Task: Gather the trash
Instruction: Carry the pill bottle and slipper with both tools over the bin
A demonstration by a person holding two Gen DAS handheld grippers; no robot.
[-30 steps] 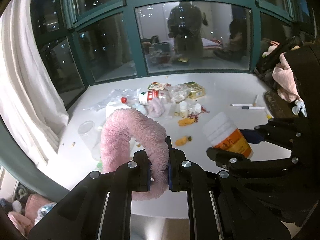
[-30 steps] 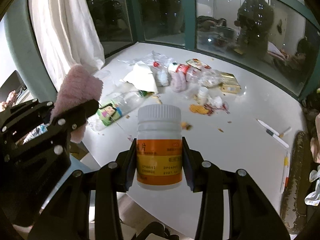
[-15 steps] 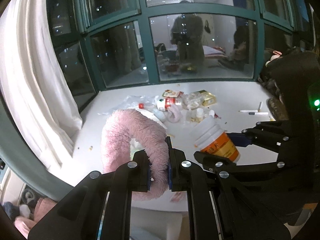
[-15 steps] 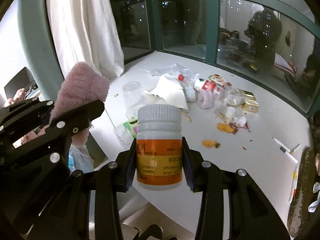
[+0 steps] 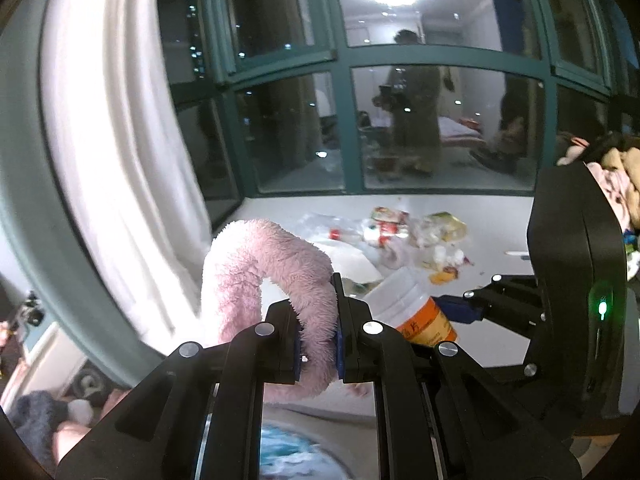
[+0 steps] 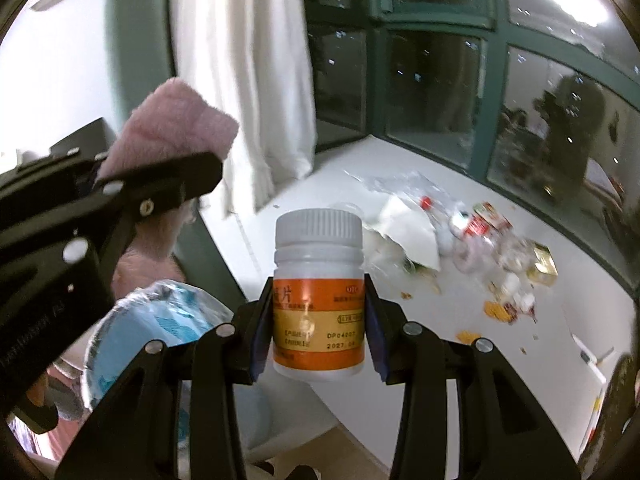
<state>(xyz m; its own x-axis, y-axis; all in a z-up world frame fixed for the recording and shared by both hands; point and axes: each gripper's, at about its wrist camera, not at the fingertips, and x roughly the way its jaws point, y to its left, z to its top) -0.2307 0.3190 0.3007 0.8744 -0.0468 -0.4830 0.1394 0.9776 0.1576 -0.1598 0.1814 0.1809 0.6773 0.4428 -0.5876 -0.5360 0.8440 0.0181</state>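
The left gripper (image 5: 318, 344) clamps a fluffy pink fabric band (image 5: 256, 272); the right gripper (image 6: 318, 330) clamps a white, orange-labelled plastic pill bottle (image 6: 319, 292); beyond them, blurred litter, perhaps wrappers (image 6: 492, 240).

Pill bottle (image 6: 319, 294) white, orange label — fuzzy cloth (image 5: 264, 276) pink.

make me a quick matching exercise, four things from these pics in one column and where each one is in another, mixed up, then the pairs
Things:
1. fluffy pink fabric band
2. white pill bottle with orange label
3. white curtain
4. scattered wrappers and plastic bottles

Places:
A. lying on the white ledge by the window
B. clamped in the left gripper
C. hanging beside the dark window
D. clamped in the right gripper

Pairs: 1-B, 2-D, 3-C, 4-A
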